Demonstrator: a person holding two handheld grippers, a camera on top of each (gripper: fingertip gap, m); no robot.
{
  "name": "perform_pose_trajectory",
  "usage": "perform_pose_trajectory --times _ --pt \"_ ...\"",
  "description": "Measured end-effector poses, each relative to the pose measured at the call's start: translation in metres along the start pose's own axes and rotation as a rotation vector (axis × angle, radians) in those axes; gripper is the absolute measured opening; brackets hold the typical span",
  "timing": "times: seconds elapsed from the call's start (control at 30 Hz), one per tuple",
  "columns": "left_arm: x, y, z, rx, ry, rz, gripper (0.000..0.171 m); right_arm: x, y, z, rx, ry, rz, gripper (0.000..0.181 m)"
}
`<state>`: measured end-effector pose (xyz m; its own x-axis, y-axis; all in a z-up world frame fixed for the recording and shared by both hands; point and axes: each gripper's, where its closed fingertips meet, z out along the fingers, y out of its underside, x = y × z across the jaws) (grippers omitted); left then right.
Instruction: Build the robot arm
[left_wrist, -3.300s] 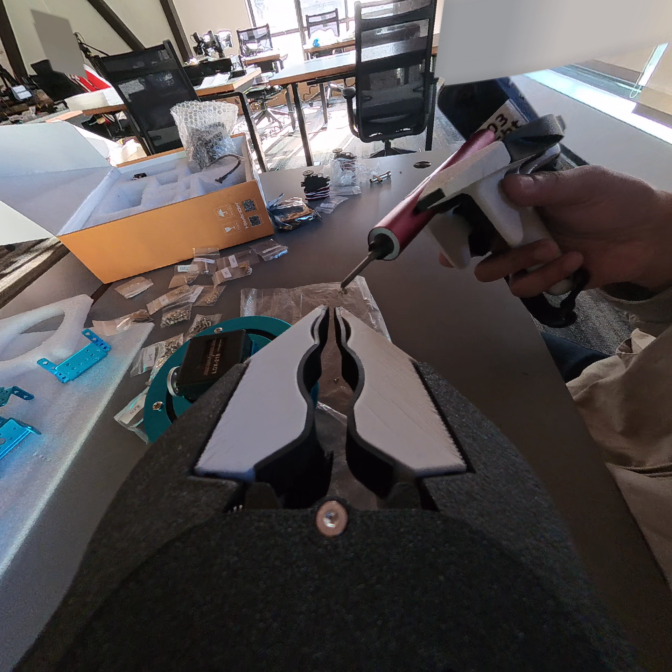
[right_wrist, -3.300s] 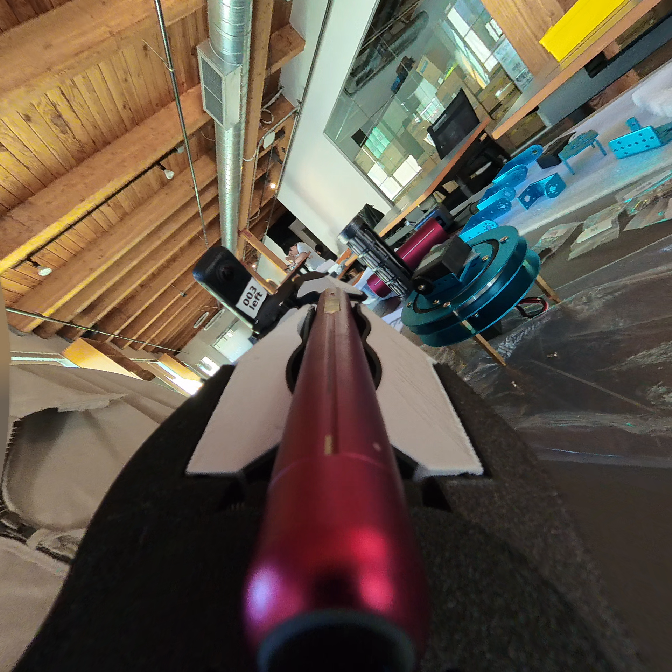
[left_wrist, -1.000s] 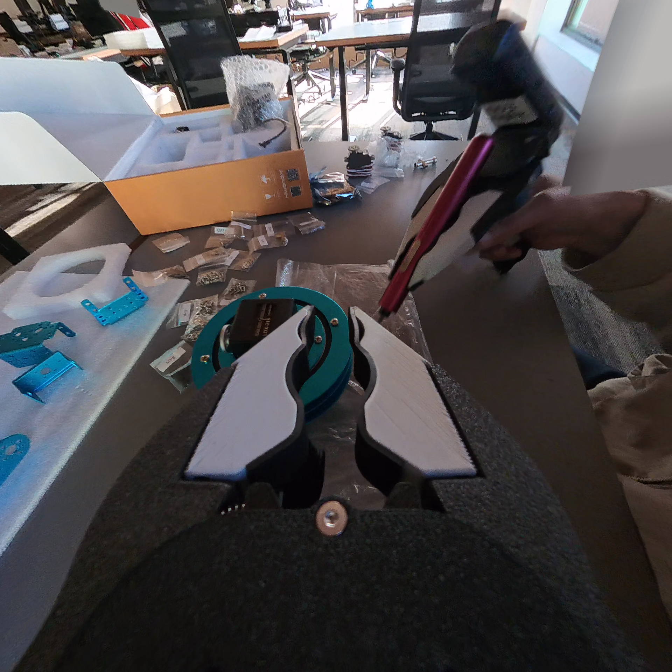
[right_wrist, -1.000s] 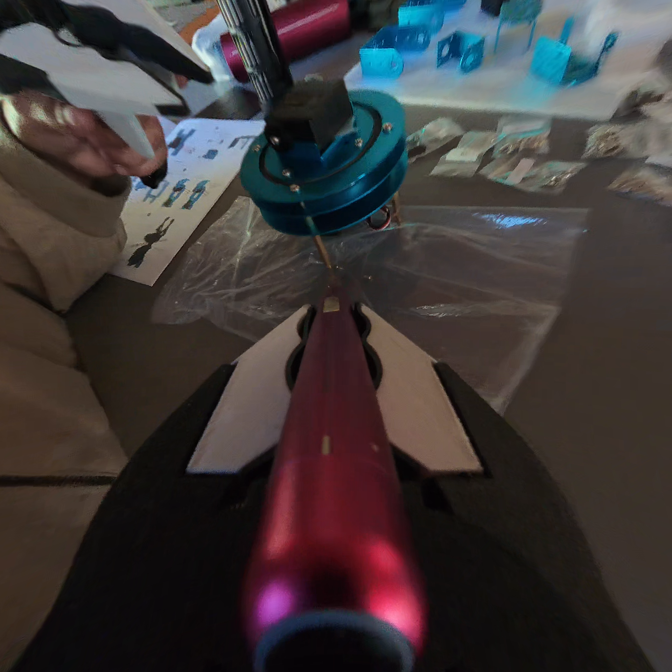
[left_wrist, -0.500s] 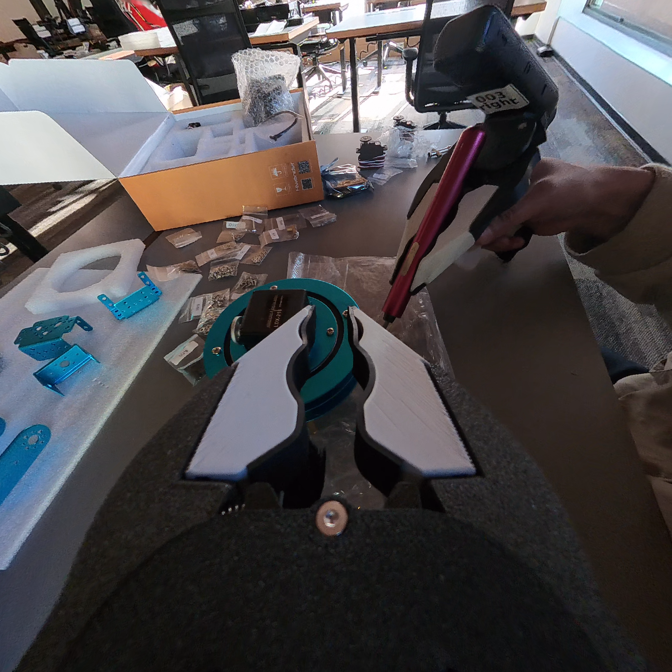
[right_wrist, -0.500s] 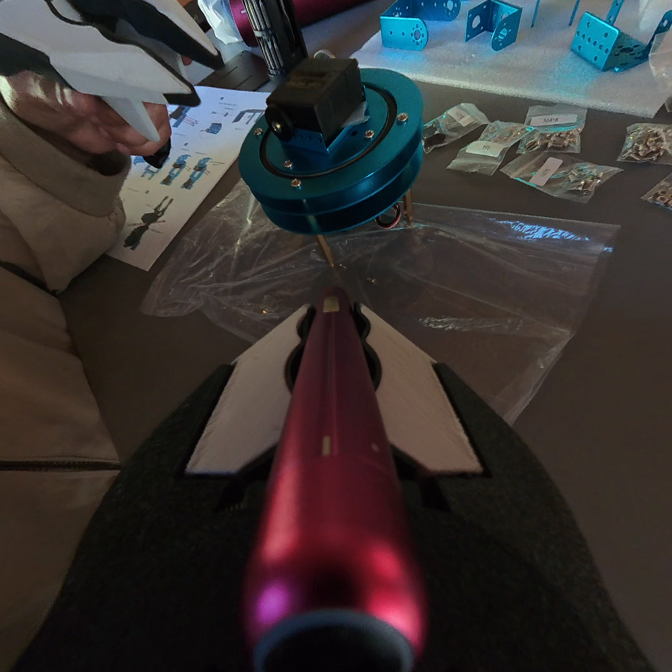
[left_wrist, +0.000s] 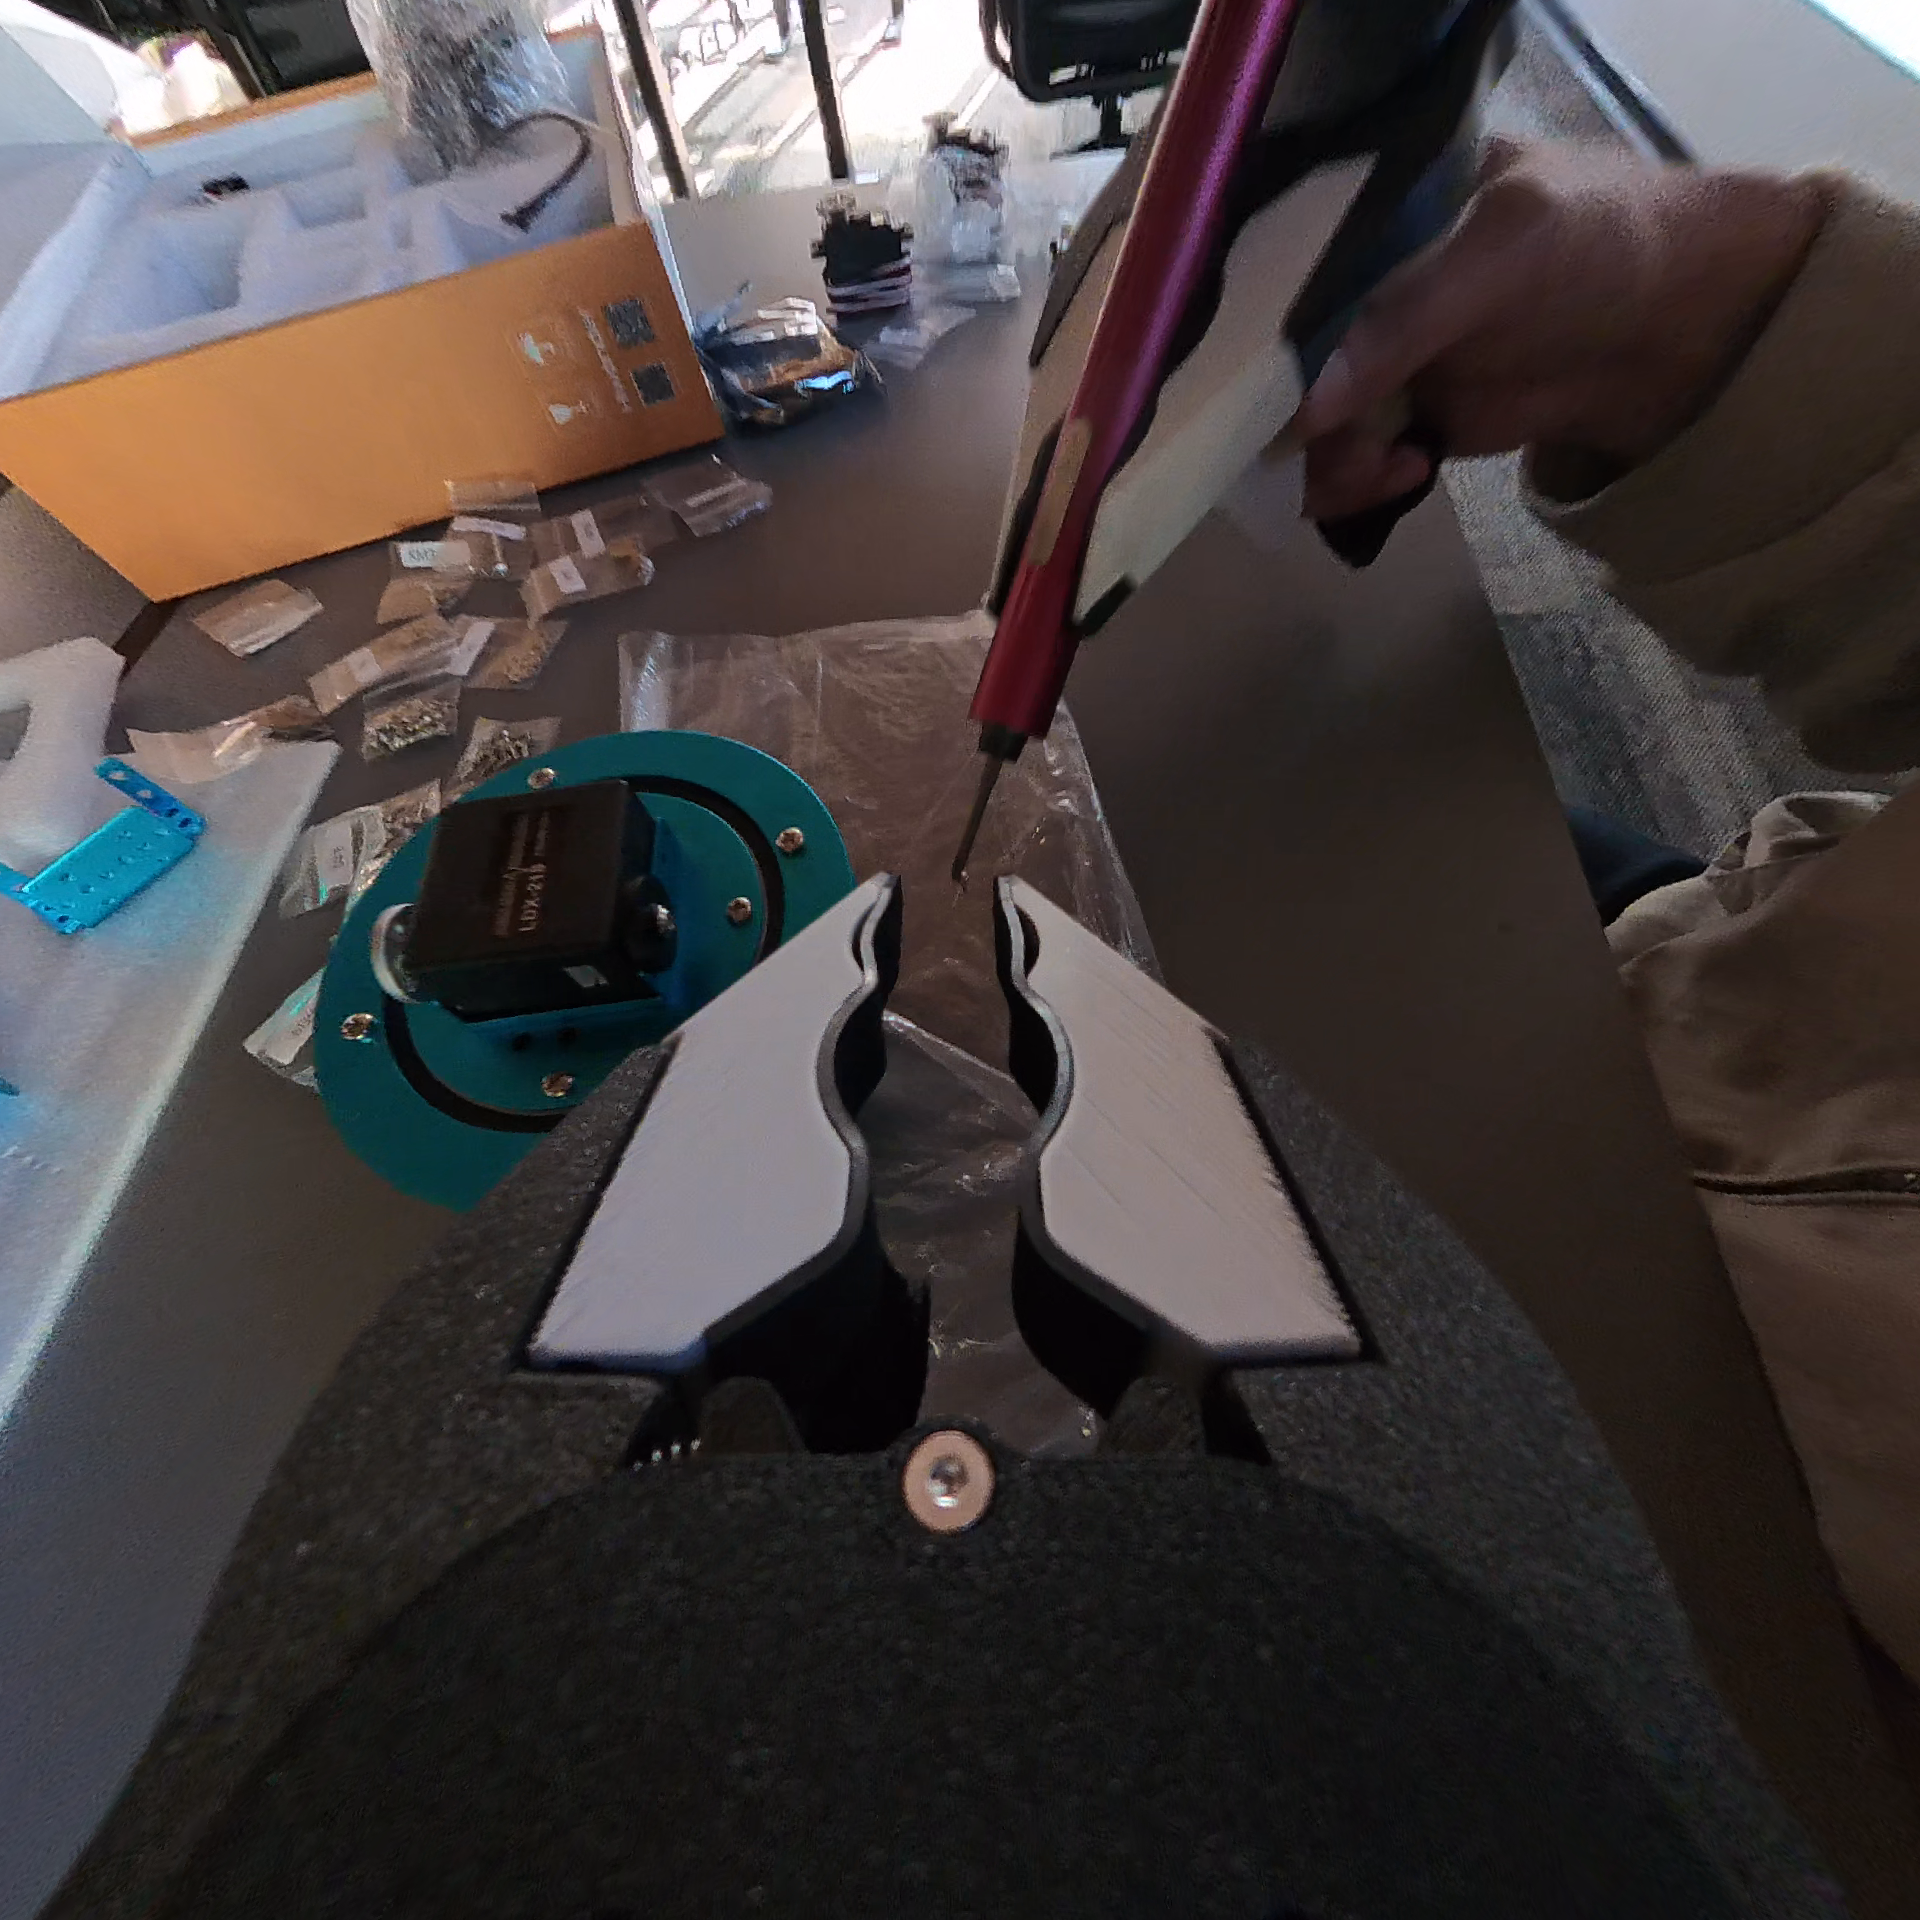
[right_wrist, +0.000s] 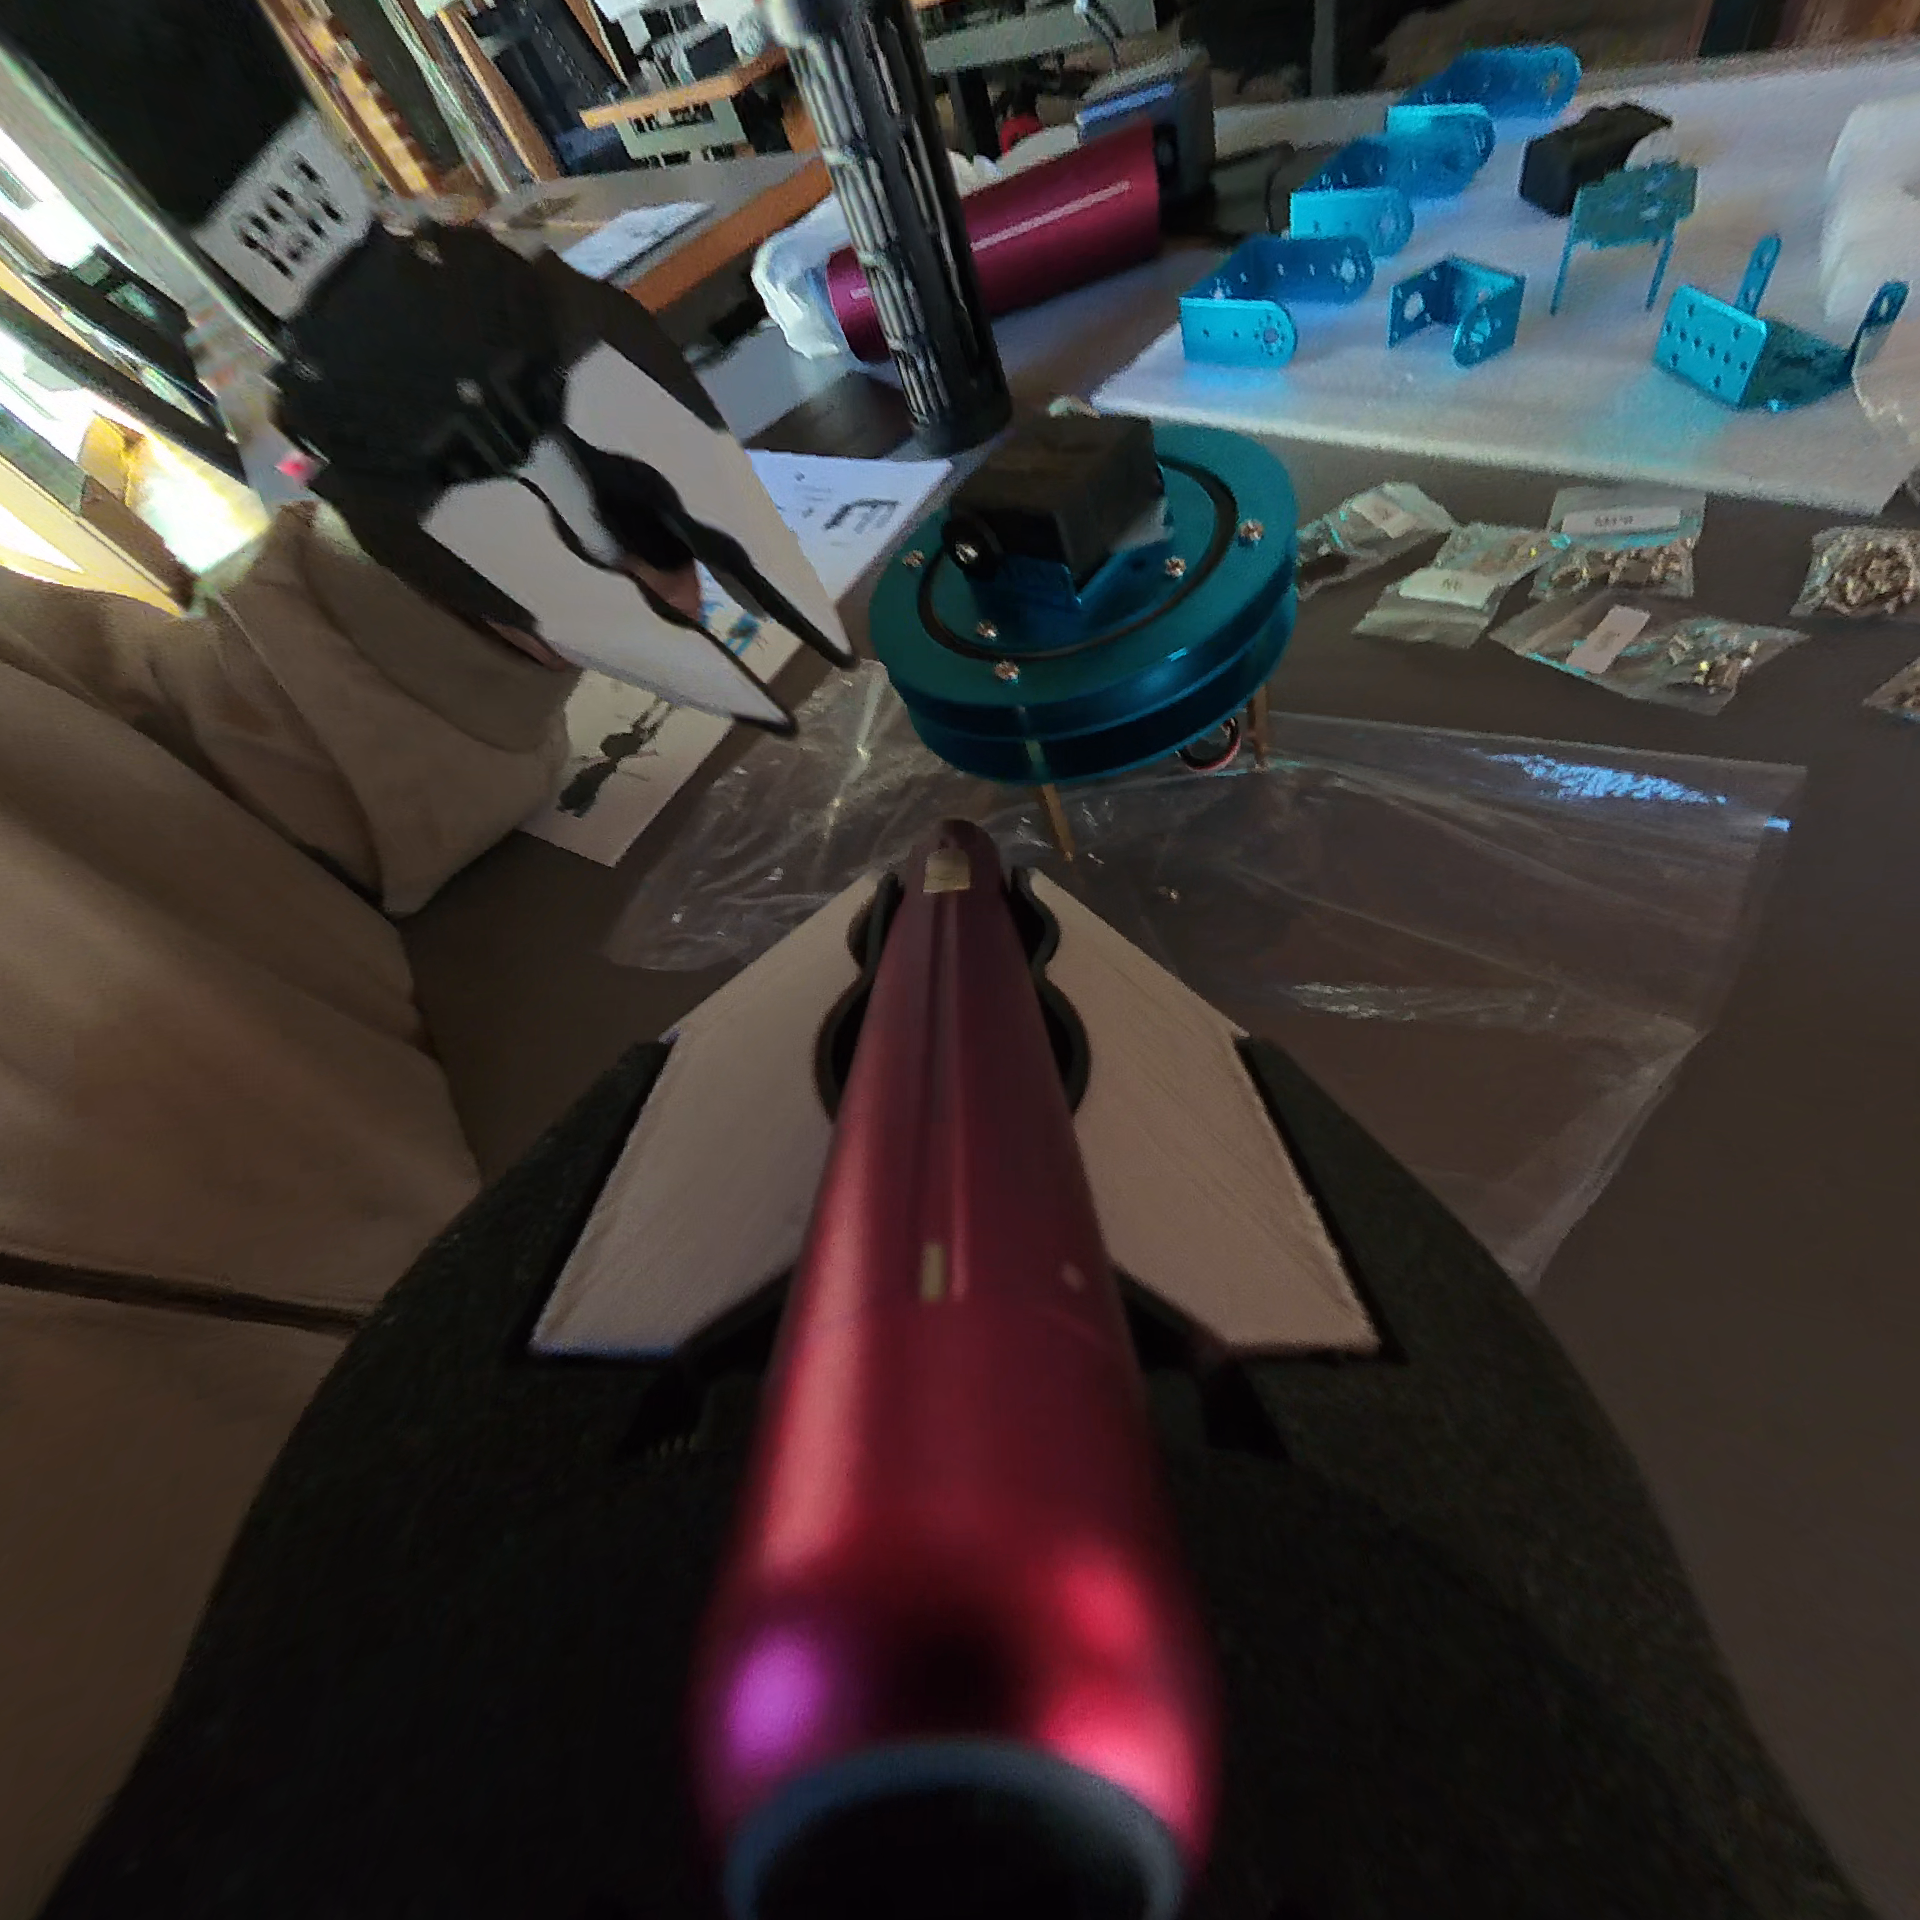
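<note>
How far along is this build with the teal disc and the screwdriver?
Done: a black servo sits on the teal disc, with screws in its ring. In hand: the right gripper clamps the red screwdriver, tip at the plastic bag; the left gripper is open, empty. Left: blue brackets and screw packets lie loose.

Disc (left_wrist: 582, 1049) left of bag (left_wrist: 883, 727) (on table (left_wrist: 1299, 831))

Right hand-held gripper (right_wrist: 956, 904) clamps red screwdriver (right_wrist: 935, 1299), near teal disc (right_wrist: 1081, 665).
</note>
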<state>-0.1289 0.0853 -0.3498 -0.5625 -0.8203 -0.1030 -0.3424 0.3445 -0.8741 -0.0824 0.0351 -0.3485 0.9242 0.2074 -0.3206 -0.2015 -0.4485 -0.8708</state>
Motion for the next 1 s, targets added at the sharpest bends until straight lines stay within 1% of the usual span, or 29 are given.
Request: perform_pose_trajectory --times 0.1,0.2,0.37,0.43,0.67,0.8,0.87,0.9,1.0 --pt "0.001 0.004 0.008 -0.018 -0.001 -0.021 0.017 -0.016 -0.014 -0.008 0.068 -0.053 0.010 0.020" --pt "0.010 -0.003 0.011 0.027 0.038 -0.029 0.018 -0.030 -0.027 -0.016 0.128 -0.101 0.011 0.020" --pt "0.018 -0.019 0.006 0.122 0.046 0.038 0.018 -0.047 -0.043 -0.027 0.202 -0.179 0.025 0.020" --pt "0.021 -0.026 0.002 0.159 0.060 0.036 0.018 -0.048 -0.045 -0.029 0.212 -0.183 0.027 0.020" --pt "0.028 -0.044 -0.007 0.266 0.162 -0.085 0.009 -0.048 -0.047 -0.032 0.259 -0.205 0.053 0.020" --pt "0.027 -0.045 -0.007 0.279 0.165 -0.100 0.008 -0.050 -0.047 -0.033 0.274 -0.221 0.063 0.020" --pt "0.028 -0.045 -0.006 0.279 0.169 -0.101 0.005 -0.050 -0.047 -0.033 0.279 -0.226 0.065 0.020" --pt "0.028 -0.044 -0.006 0.276 0.166 -0.094 0.000 -0.050 -0.048 -0.033 0.282 -0.227 0.067 0.020" --pt "0.026 -0.042 -0.005 0.265 0.144 -0.068 0.000 -0.049 -0.047 -0.034 0.280 -0.222 0.067 0.021"
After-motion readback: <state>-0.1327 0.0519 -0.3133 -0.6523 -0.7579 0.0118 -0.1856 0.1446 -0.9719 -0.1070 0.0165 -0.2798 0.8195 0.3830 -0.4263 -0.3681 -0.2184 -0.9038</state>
